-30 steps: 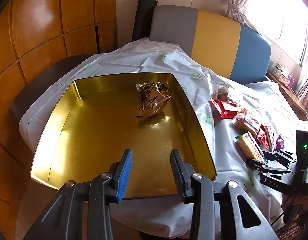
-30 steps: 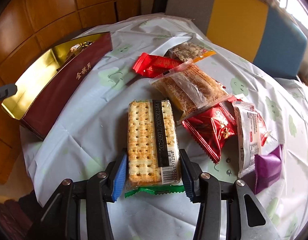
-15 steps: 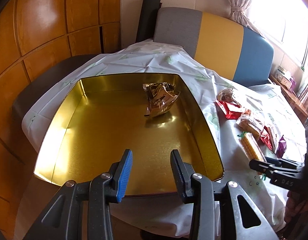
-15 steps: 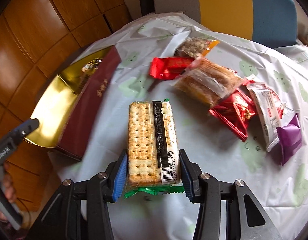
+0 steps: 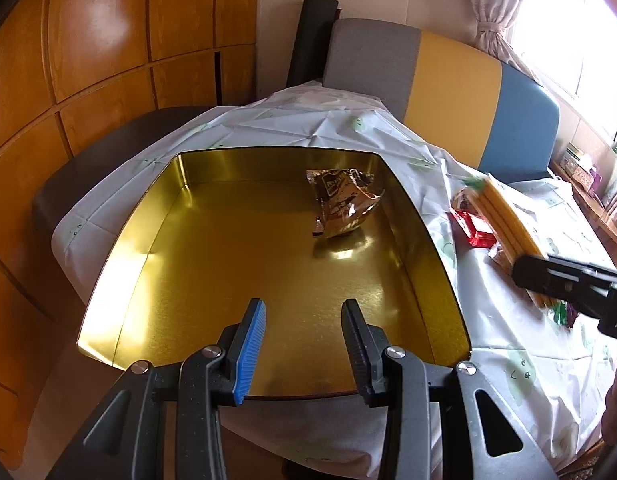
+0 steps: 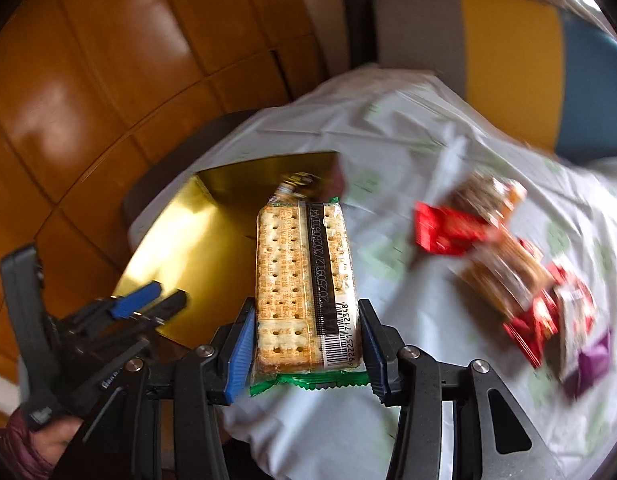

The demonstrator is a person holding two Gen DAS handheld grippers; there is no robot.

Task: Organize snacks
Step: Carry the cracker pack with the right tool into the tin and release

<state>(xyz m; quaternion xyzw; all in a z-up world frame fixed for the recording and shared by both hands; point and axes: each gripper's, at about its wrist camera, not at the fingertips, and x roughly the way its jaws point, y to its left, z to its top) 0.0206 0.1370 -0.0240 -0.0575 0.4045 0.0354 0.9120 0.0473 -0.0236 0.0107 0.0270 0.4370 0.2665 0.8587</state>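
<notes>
A table under a pale, creased tablecloth (image 5: 292, 128) stands before wood-panelled walls and a bench back in grey, yellow and blue.

In the left wrist view, an open gold tin (image 5: 236, 264) takes up most of the cloth. One crumpled brown snack bag (image 5: 344, 204) lies inside the tin, near its far right corner. The left gripper (image 5: 302, 344) hovers over the tin's near edge, its jaws partly apart with nothing between them. To the right of the tin, the right gripper (image 5: 548, 276) holds a cracker pack (image 5: 508, 224) edge-on above the cloth, with a red packet (image 5: 474, 228) lying behind it.

In the right wrist view, the right gripper (image 6: 308, 356) clamps the near end of the cracker pack (image 6: 304, 280), both pads pressed against its sides; the pack points toward the tin (image 6: 196, 248) and partly overlaps its right side in the picture. The left gripper (image 6: 148, 308) sits at the tin's near edge, held by a hand in a dark red sleeve (image 6: 16, 448). Right of the tin, blurred, lie the red packet (image 6: 444, 232), a clear-wrapped biscuit pack (image 6: 504, 276), more red wrappers (image 6: 536, 324) and a purple packet (image 6: 592, 364).
</notes>
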